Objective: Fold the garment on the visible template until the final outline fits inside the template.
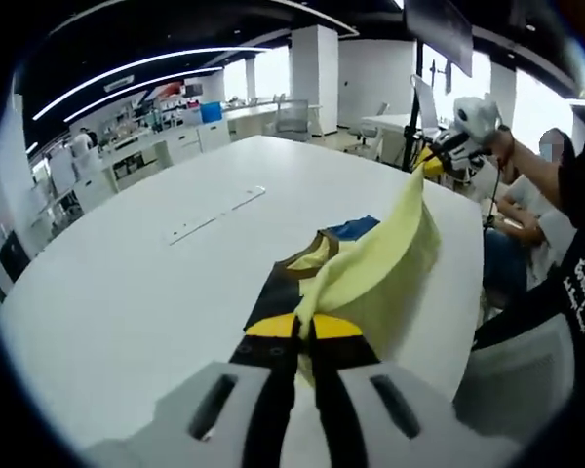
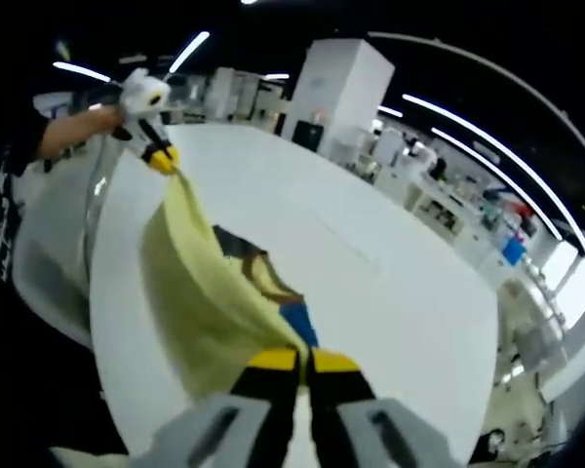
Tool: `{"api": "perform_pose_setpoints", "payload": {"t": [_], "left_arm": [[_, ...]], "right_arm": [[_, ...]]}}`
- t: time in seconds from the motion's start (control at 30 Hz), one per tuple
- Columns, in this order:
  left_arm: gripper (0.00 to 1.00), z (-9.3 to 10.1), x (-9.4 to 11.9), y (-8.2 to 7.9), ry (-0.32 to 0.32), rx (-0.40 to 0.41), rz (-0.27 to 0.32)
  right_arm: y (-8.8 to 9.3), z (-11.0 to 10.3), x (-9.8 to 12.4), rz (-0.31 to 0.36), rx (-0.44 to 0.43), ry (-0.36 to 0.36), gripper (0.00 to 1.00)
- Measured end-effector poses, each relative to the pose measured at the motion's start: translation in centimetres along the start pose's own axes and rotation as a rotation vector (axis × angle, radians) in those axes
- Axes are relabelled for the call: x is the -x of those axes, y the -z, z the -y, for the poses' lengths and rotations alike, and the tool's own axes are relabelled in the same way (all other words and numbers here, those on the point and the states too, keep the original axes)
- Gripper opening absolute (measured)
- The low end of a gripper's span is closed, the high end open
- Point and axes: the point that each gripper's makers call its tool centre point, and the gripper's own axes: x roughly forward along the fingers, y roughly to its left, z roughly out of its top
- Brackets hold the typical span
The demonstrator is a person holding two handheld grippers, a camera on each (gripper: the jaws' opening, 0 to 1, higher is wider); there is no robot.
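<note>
While both grippers pinch garment (image 1: 385, 258), table (image 1: 156, 283) beneath

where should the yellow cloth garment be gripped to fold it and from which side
Likely as it is held now: the pale yellow cloth garment by two edge points, left gripper and right gripper each shut on an end. Coming in along the white table suits the thin edges, and the cloth hangs stretched between them.

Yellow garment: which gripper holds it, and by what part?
Both. The left gripper and right gripper each have jaws shut on an edge of the yellow garment, lifted and stretched between them above the white table.
</note>
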Motion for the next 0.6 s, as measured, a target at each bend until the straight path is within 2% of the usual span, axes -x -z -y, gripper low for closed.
{"api": "perform_pose_setpoints", "payload": {"t": [0.07, 0.13, 0.27, 0.4, 0.6], "left_arm": [[0.01, -0.9, -0.4, 0.0, -0.032, 0.022, -0.004], [0.01, -1.8, -0.8, 0.1, -0.048, 0.033, -0.006], [0.01, -2.9, -1.7, -0.4, -0.06, 0.075, 0.021], [0.01, -3.4, -2.7, -0.2, -0.069, 0.076, -0.001], [0.01, -4.6, -4.6, 1.1, -0.071, 0.115, -0.047]], "right_arm": [[-0.6, 0.6, -0.5, 0.035, -0.031, 0.027, 0.0], [-0.4, 1.0, -1.2, 0.032, -0.043, 0.044, 0.0], [0.4, 1.8, -2.4, -0.011, -0.032, 0.096, 0.0], [0.7, 2.1, -3.6, -0.027, -0.042, 0.091, 0.0], [1.7, 2.8, -5.5, -0.067, -0.034, 0.092, 0.0]]}}
